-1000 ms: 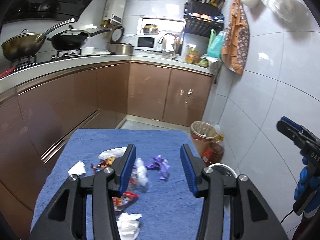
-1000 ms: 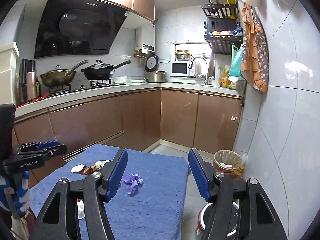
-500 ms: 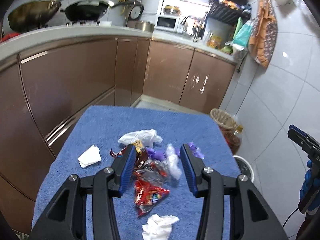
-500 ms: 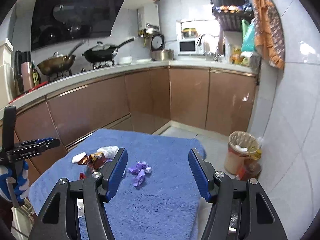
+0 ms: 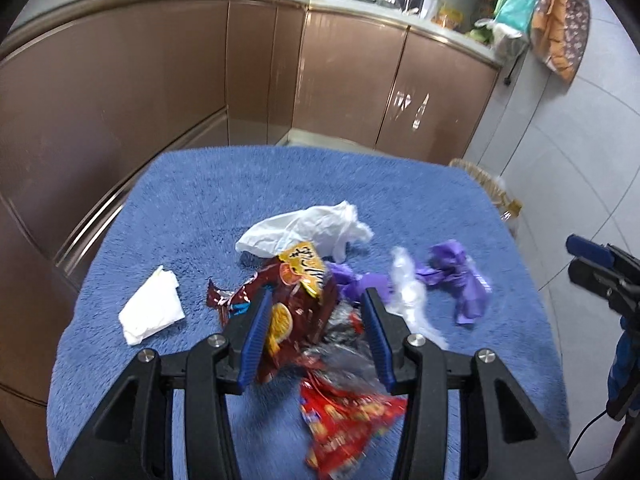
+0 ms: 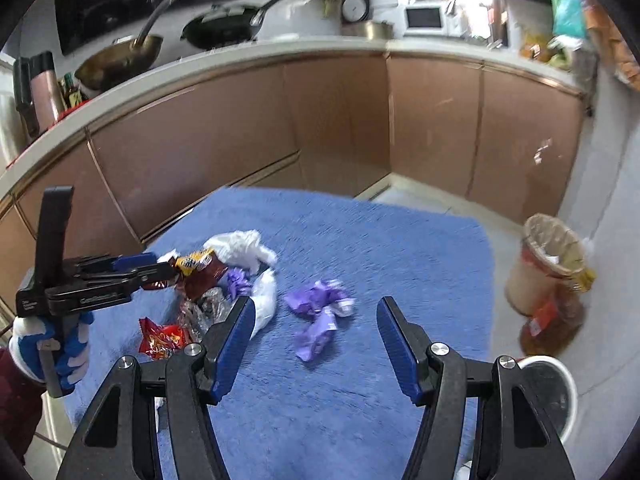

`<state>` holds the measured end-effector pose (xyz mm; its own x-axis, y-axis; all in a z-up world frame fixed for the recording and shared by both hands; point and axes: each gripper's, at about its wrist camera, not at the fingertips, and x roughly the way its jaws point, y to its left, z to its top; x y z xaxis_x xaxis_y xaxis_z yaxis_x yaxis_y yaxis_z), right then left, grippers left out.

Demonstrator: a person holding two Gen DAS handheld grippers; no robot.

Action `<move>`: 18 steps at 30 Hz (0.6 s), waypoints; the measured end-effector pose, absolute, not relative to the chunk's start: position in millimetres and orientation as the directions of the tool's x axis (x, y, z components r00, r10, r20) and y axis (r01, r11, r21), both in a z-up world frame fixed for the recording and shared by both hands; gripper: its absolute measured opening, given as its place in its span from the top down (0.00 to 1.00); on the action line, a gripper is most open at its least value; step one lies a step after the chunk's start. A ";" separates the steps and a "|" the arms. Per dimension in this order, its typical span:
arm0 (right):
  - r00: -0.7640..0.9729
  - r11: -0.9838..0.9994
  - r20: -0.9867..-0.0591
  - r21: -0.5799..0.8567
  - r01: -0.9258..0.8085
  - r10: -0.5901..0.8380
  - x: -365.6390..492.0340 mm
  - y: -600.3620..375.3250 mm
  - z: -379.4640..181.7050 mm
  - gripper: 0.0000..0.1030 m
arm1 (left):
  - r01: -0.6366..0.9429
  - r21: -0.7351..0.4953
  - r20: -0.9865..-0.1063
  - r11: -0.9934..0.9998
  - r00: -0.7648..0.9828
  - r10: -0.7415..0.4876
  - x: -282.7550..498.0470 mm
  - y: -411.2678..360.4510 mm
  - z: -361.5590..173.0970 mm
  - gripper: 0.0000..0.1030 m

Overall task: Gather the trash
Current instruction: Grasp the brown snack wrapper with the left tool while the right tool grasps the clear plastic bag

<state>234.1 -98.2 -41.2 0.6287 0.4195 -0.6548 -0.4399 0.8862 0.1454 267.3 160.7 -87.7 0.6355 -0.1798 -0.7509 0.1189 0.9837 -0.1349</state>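
Blue mat [image 5: 208, 200] holds wrappers; left gripper [image 5: 316, 332], fingers apart, straddles a brown wrapper [image 5: 296, 300], right gripper [image 6: 316, 340] spread above a purple wrapper [image 6: 316, 312].

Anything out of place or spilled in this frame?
Yes: litter is strewn over the blue mat, namely a dark red snack bag, red wrapper, purple wrappers and white tissue. The bin on the floor looks tilted, possibly lens distortion.

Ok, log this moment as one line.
left gripper: open, around brown snack wrapper | right gripper: open, above purple wrapper
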 end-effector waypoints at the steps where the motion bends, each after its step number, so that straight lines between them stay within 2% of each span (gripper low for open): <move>1: 0.609 0.879 -0.664 0.164 -0.447 0.434 241.5 -93.1 -48.1 0.41 | 0.117 -0.136 -0.758 0.984 0.628 -0.179 273.3 161.8 -93.6 0.57; 4: 0.555 0.858 -0.690 0.196 -0.475 0.465 261.5 -78.4 -66.9 0.41 | 0.114 -0.146 -0.765 0.983 0.617 -0.185 285.8 165.2 -106.5 0.60; 6: 0.519 0.844 -0.705 0.219 -0.490 0.484 275.3 -68.2 -79.1 0.41 | 0.113 -0.158 -0.765 0.981 0.614 -0.194 290.2 167.2 -111.7 0.70; 9: 0.471 0.827 -0.722 0.256 -0.501 0.508 291.9 -57.2 -96.0 0.41 | 0.107 -0.184 -0.756 0.977 0.620 -0.210 294.8 172.5 -116.8 0.74; 10: 0.459 0.824 -0.726 0.265 -0.501 0.513 296.3 -54.2 -100.7 0.41 | 0.107 -0.194 -0.751 0.975 0.623 -0.218 295.2 174.2 -116.7 0.79; 18: 0.374 0.796 -0.747 0.333 -0.506 0.550 316.9 -34.4 -132.8 0.50 | 0.090 -0.266 -0.717 0.960 0.647 -0.259 294.0 186.1 -112.0 0.83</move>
<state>316.9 -34.4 -132.8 0.3735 0.5502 -0.7468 -0.5057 0.7957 0.3333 294.0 186.1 -112.0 0.6473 -0.2592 -0.7168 0.0898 0.9598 -0.2659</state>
